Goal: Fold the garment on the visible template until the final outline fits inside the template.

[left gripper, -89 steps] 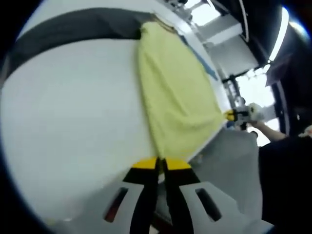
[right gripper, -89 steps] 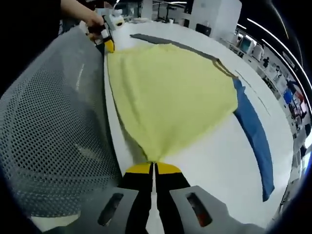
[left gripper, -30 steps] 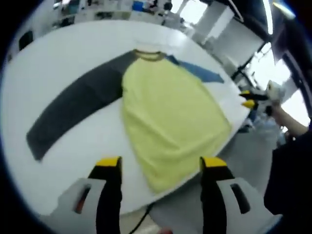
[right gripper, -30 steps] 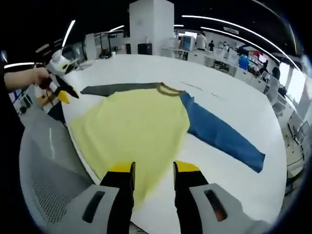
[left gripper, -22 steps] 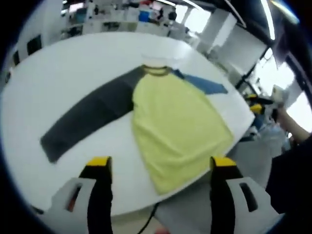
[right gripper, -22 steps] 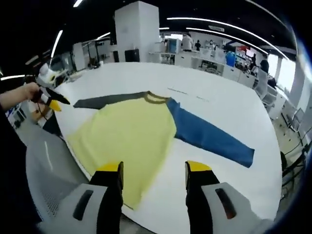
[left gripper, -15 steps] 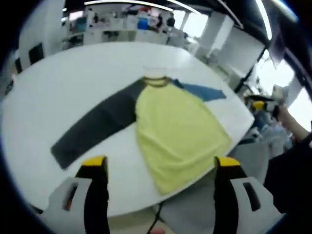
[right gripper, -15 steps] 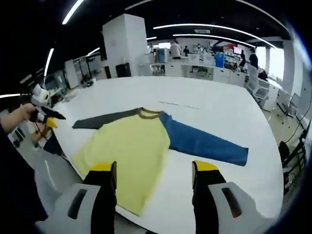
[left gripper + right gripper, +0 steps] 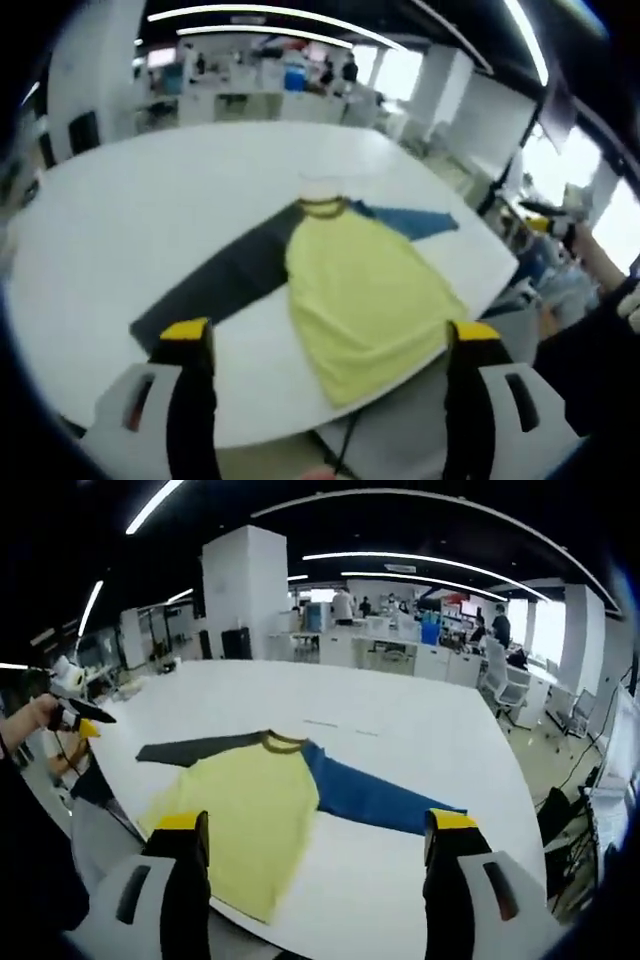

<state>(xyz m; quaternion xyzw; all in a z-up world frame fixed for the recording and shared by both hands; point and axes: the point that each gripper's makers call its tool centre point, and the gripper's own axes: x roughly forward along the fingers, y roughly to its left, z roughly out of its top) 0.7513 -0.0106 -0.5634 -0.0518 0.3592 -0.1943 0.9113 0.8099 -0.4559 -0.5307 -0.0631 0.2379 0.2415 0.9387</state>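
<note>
A long-sleeved shirt lies flat on the white table: yellow body, dark grey sleeve, blue sleeve, collar pointing away. My left gripper hovers above the near table edge, open and holding nothing. In the right gripper view the yellow body, blue sleeve and grey sleeve are spread out, and my right gripper hangs open and apart from the cloth. Faint marks sit on the table past the collar.
The other gripper shows at the right in a hand; in the right gripper view the left one is at the left. A grey mesh chair back stands by the near table edge. Office chairs and desks are beyond.
Both grippers, earlier shut on the shirt's hem, have opened and let go. Both have risen and drawn back, jaws spread wider. The shirt now lies flat.
</note>
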